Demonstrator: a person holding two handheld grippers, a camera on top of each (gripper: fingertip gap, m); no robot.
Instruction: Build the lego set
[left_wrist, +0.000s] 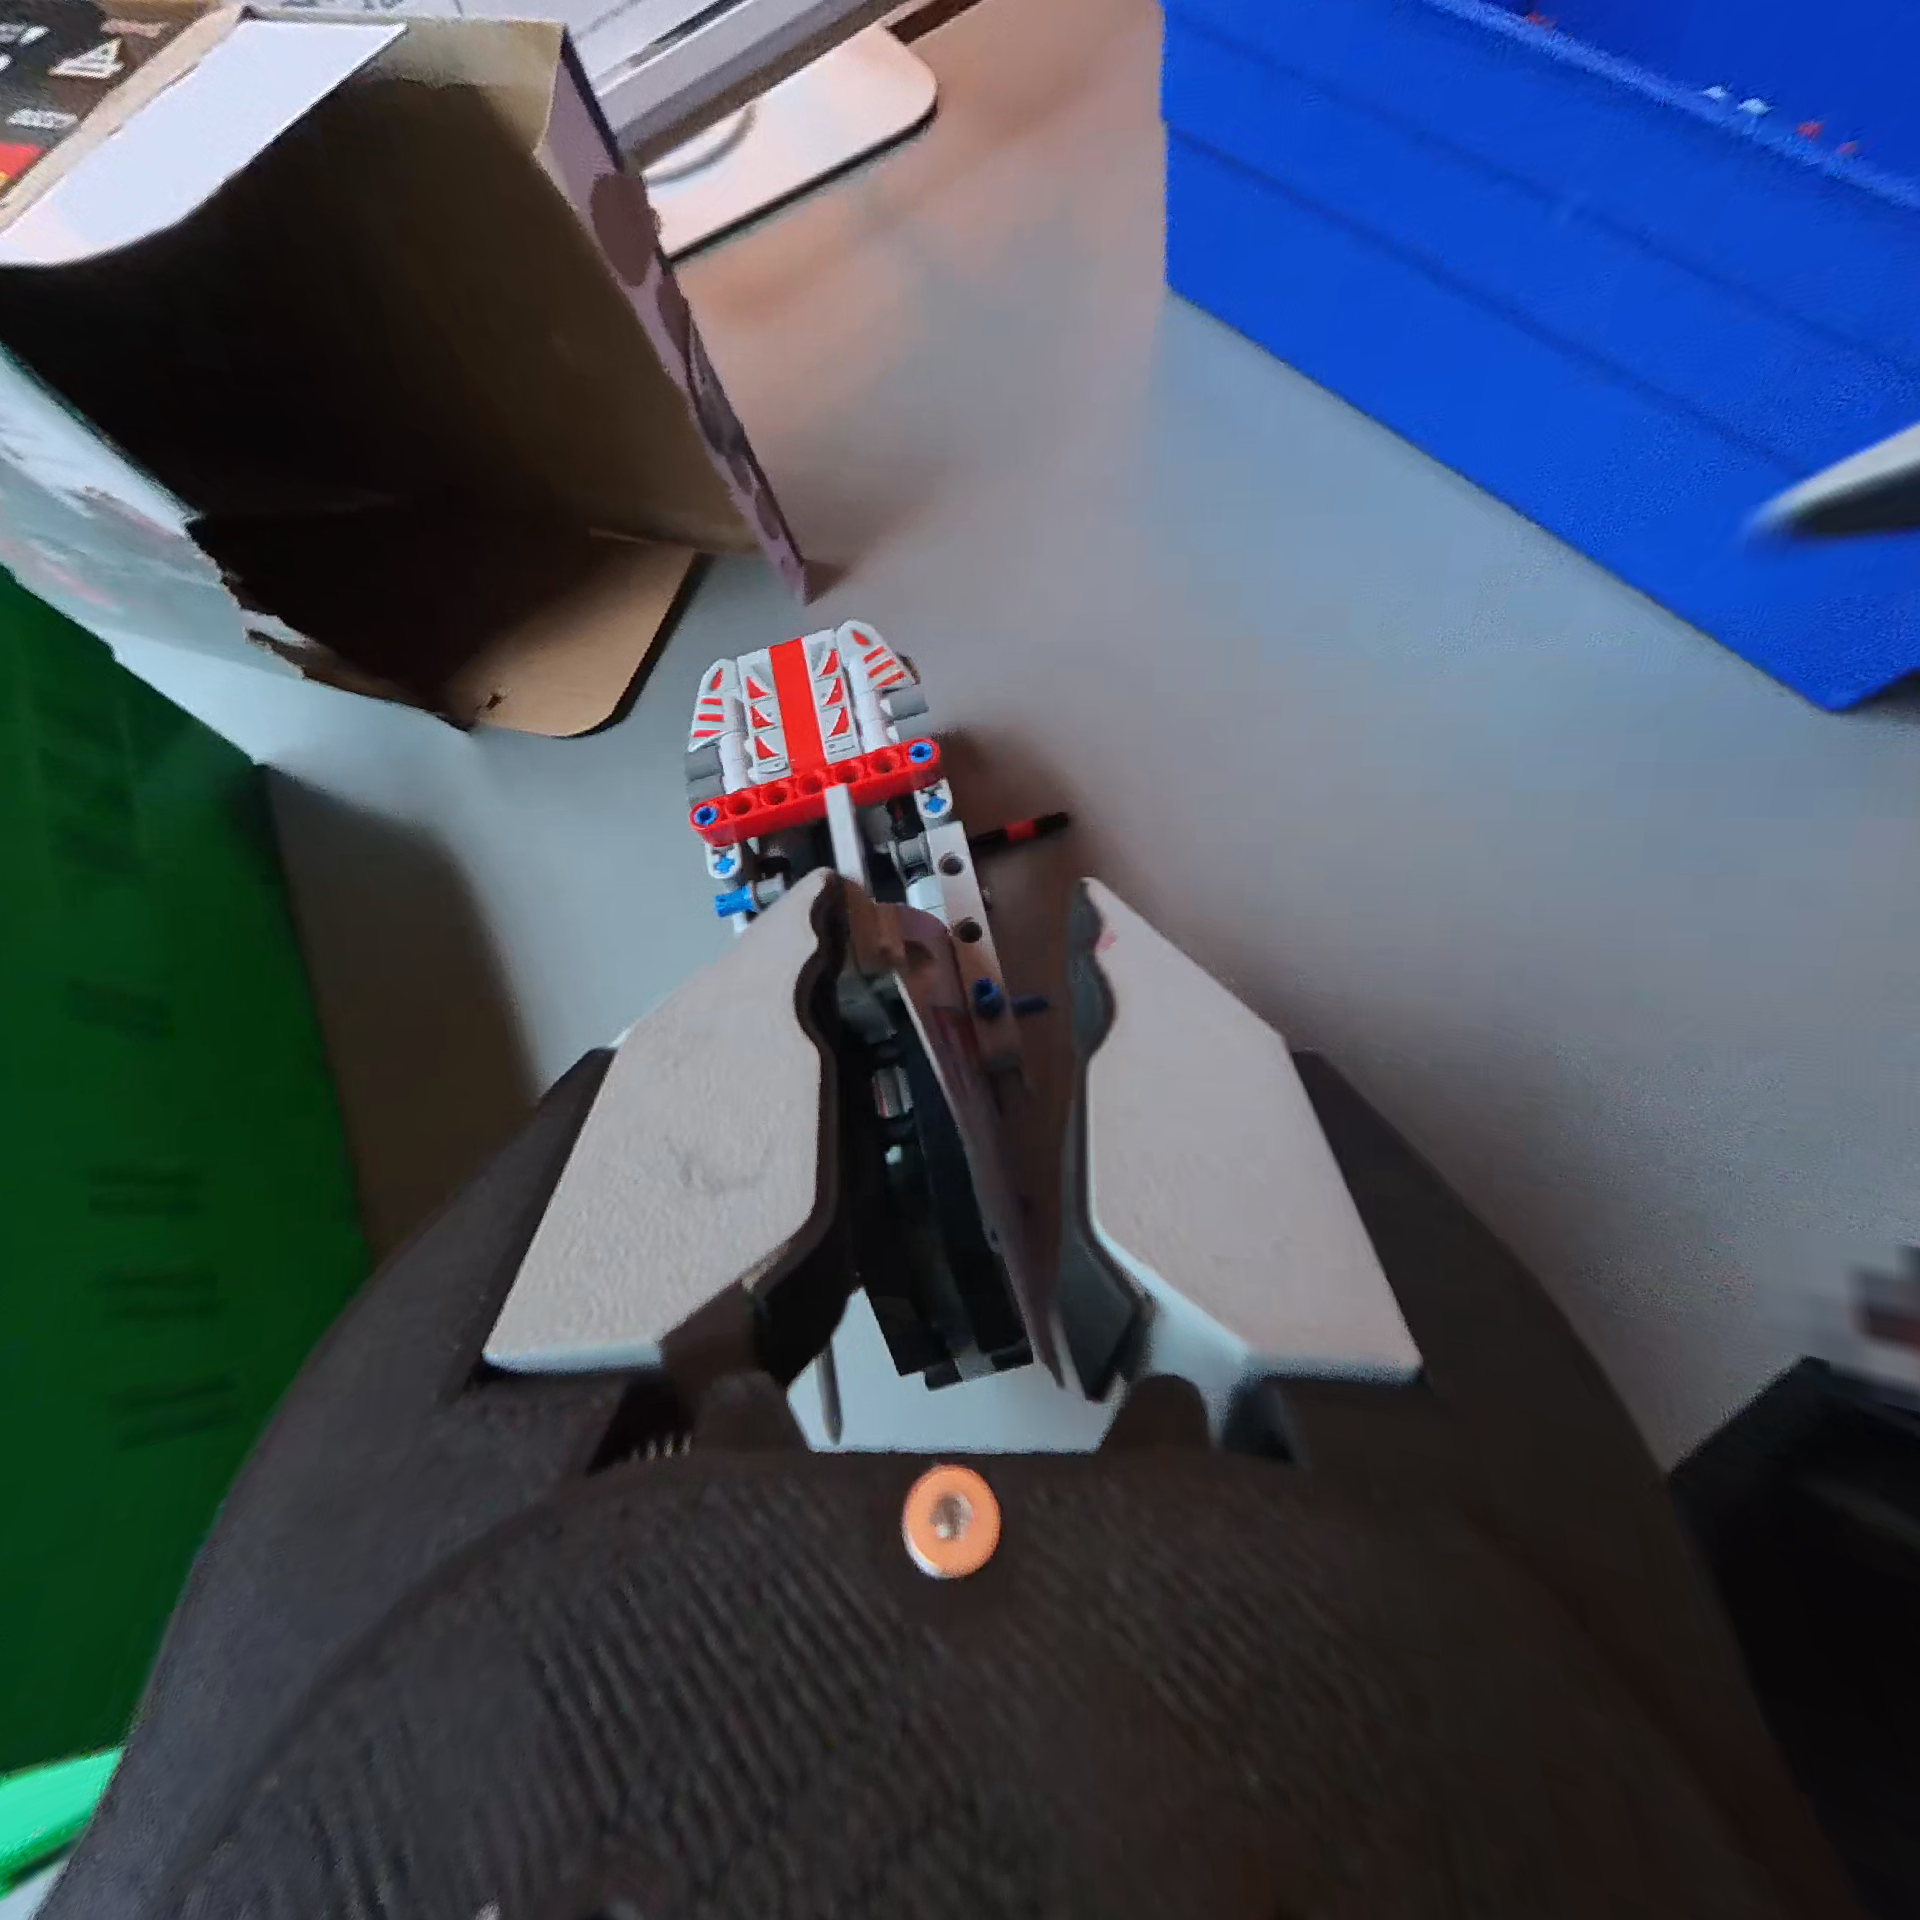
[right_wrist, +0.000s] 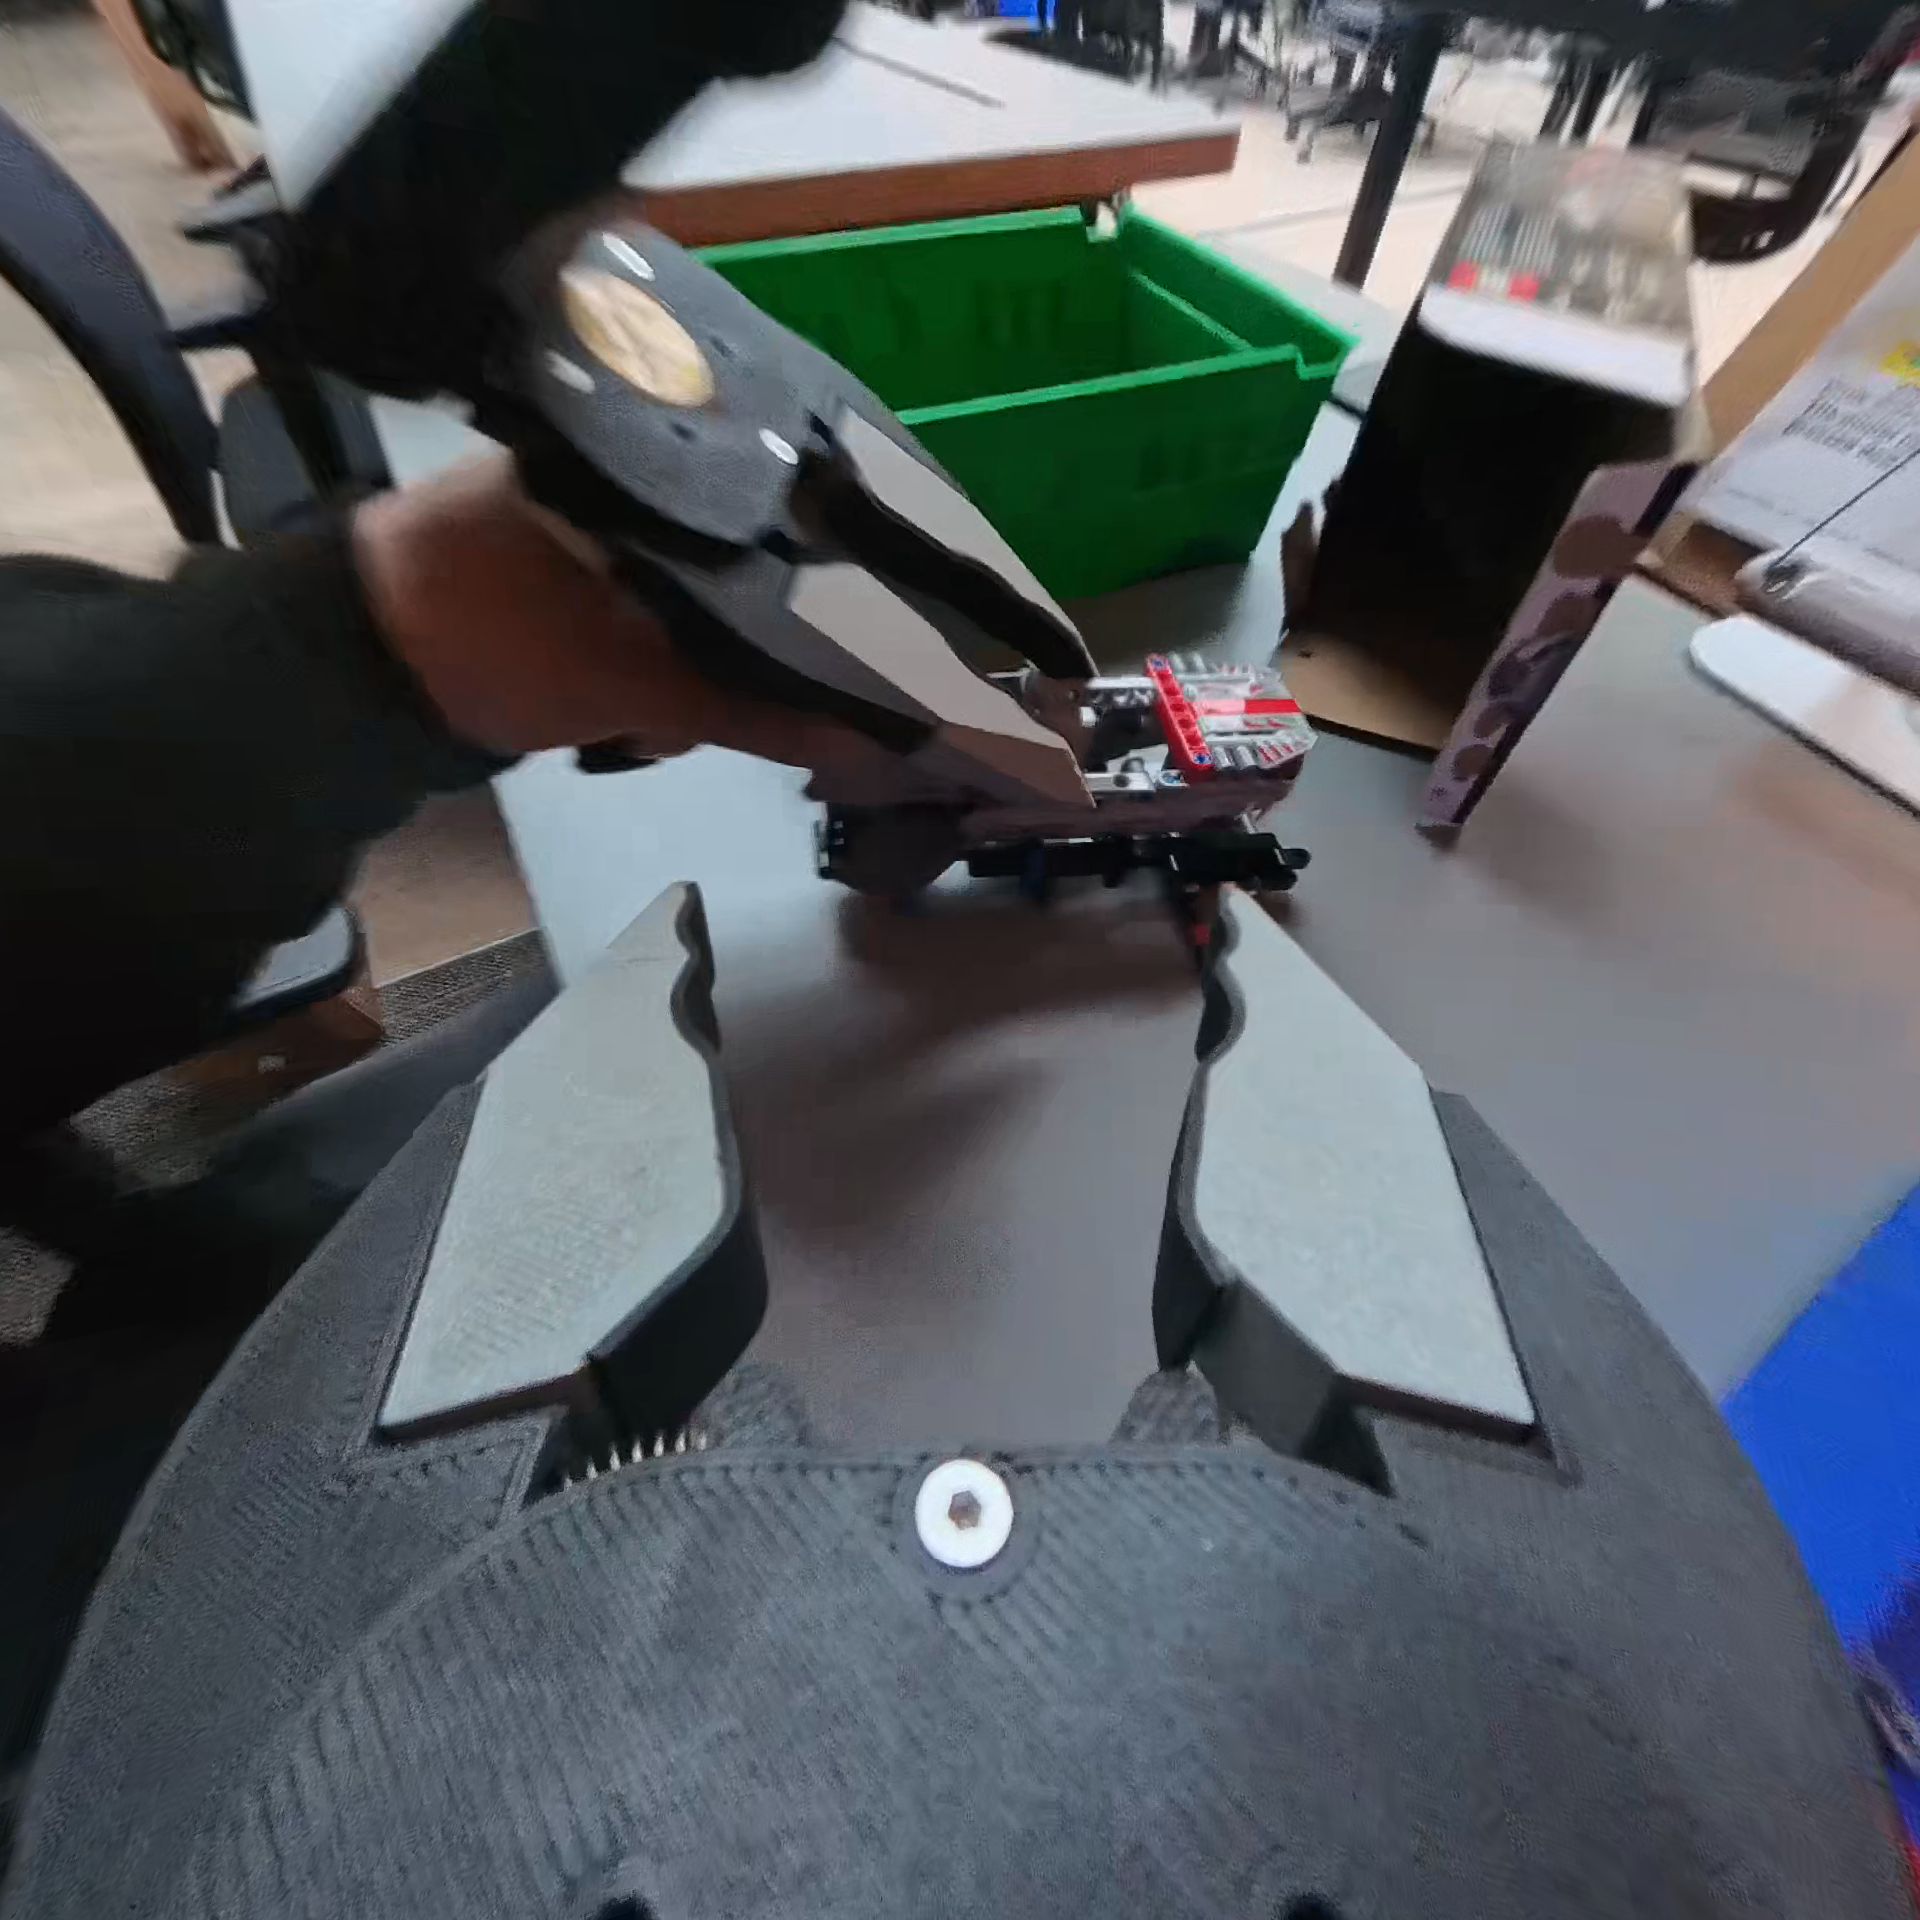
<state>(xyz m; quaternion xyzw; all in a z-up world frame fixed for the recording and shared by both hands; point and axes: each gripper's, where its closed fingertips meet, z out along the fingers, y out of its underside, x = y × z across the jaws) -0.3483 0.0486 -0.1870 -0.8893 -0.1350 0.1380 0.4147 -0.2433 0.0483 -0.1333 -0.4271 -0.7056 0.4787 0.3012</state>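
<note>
Red-striped lego model (left_wrist: 821, 717) sits clamped in left tool (left_wrist: 951, 904) (box (left_wrist: 343, 343) print blurred); right tool (right_wrist: 951, 935) gapes empty.

Even indoor light, soft shadows on the table (right_wrist: 1558, 935), heavy motion blur and wide-angle bending toward the edges.

Wood-edged desk (right_wrist: 935, 135) and chairs (right_wrist: 1351, 73) behind grey table (right_wrist: 1714, 935).

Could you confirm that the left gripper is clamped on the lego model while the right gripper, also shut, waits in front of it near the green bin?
Not quite: the right gripper is open, its jaws spread wide and empty, as the right wrist view shows. The left gripper is indeed clamped on the lego model, with the green bin beyond.
</note>
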